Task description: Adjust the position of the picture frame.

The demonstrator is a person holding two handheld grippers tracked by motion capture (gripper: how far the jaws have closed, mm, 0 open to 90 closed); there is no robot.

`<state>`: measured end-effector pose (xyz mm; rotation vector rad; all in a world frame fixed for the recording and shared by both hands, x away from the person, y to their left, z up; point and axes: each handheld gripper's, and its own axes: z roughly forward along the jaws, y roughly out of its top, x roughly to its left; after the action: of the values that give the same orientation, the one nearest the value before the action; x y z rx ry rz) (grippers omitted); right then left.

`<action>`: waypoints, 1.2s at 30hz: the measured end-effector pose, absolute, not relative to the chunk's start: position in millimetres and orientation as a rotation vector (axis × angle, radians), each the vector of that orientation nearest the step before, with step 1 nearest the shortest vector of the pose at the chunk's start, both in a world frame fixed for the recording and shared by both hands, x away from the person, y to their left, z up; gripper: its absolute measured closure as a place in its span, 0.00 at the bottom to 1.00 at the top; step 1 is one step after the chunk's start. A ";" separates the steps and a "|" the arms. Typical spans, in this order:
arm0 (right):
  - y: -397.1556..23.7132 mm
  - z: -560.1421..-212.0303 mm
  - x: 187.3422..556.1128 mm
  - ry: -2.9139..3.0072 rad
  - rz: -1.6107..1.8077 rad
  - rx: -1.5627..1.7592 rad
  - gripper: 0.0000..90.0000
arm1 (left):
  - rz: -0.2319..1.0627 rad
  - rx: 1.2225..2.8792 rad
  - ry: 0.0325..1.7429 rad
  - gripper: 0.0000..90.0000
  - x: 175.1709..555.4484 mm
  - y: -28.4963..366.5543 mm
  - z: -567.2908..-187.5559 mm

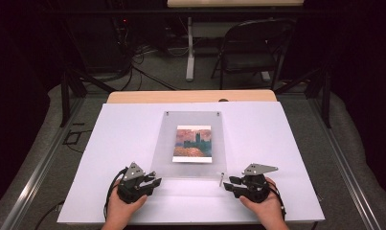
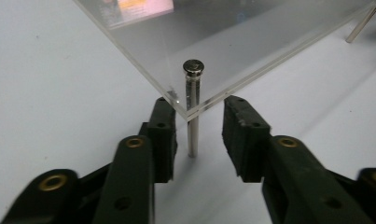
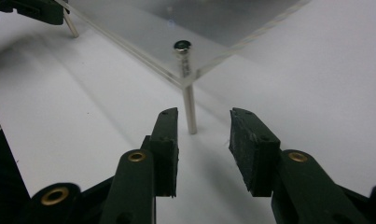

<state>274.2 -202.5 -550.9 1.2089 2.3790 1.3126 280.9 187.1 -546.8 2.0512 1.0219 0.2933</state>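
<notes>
White counter (image 1: 109,143) carries the clear acrylic picture frame (image 1: 190,165) on metal standoff pins; left gripper (image 1: 150,179) and right gripper (image 1: 231,183), both spread, straddle its near-corner pins (image 2: 193,107) for gripping.

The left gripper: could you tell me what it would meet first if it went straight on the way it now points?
Most likely the metal standoff pin at the near corner of the clear acrylic frame. The left gripper has its jaws open with the pin standing between them, untouched; the corner edge sits just above.
</notes>
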 end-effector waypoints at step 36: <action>-183.5 -554.2 281.8 2.435 1.247 1.159 0.95 | 0.276 2.014 1.071 0.95 280.6 190.3 -548.5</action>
<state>281.8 -183.5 -554.2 1.1593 2.4349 1.2472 280.6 190.3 -548.5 2.0142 1.0707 0.2760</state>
